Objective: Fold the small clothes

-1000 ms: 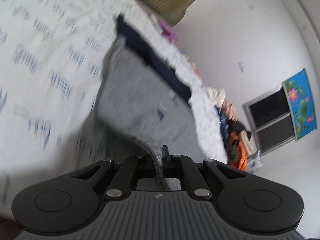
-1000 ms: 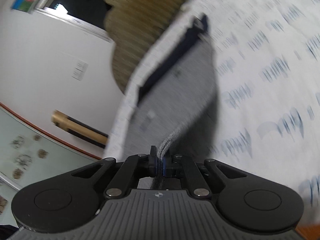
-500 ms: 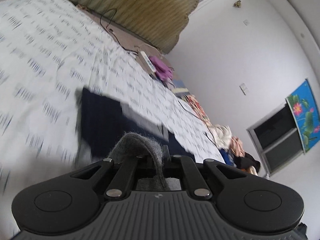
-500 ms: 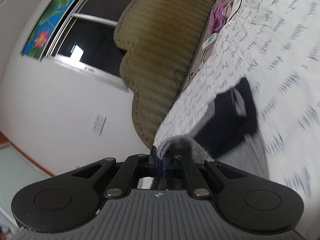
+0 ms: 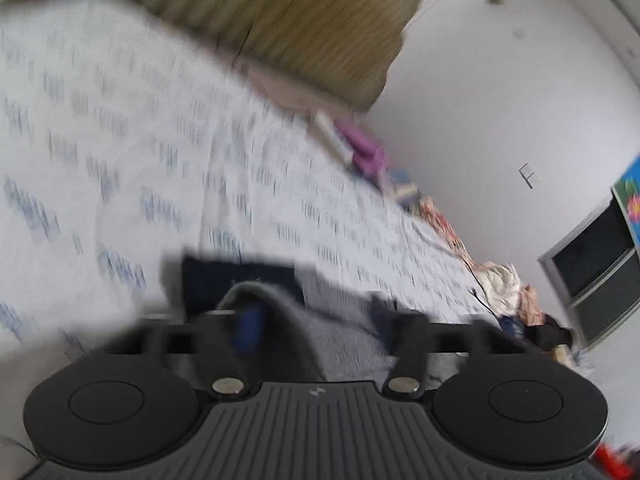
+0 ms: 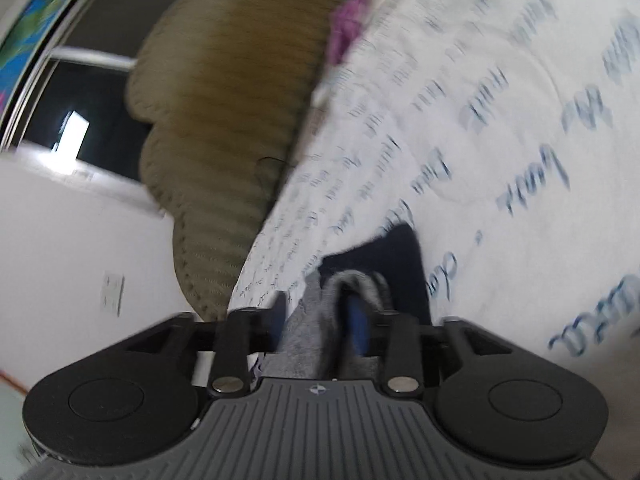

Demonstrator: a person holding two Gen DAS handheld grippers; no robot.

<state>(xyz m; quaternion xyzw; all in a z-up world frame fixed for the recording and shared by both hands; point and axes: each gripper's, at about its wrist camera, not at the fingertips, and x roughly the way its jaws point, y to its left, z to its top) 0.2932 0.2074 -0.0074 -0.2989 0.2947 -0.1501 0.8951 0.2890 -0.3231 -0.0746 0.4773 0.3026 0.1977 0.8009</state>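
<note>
One grey knit garment (image 5: 344, 344) w/ a navy band (image 5: 236, 276) is lying folded on the printed bedsheet (image 5: 120, 168). Both my claws, left (image 5: 320, 320) & right (image 6: 320, 316), are opening now, pads off the cloth they were pinching a sec ago, fabric sitting loose btwn them.

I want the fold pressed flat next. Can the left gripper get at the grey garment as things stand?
Probably yes: the left gripper, just opened, has the grey garment lying loose between its fingers, nothing covering it.

We find the garment (image 5: 340, 332) on the bed (image 5: 160, 168), its folded edge apparently between our left gripper's (image 5: 320, 320) parted jaws; headboard (image 5: 304, 20) behind.
</note>
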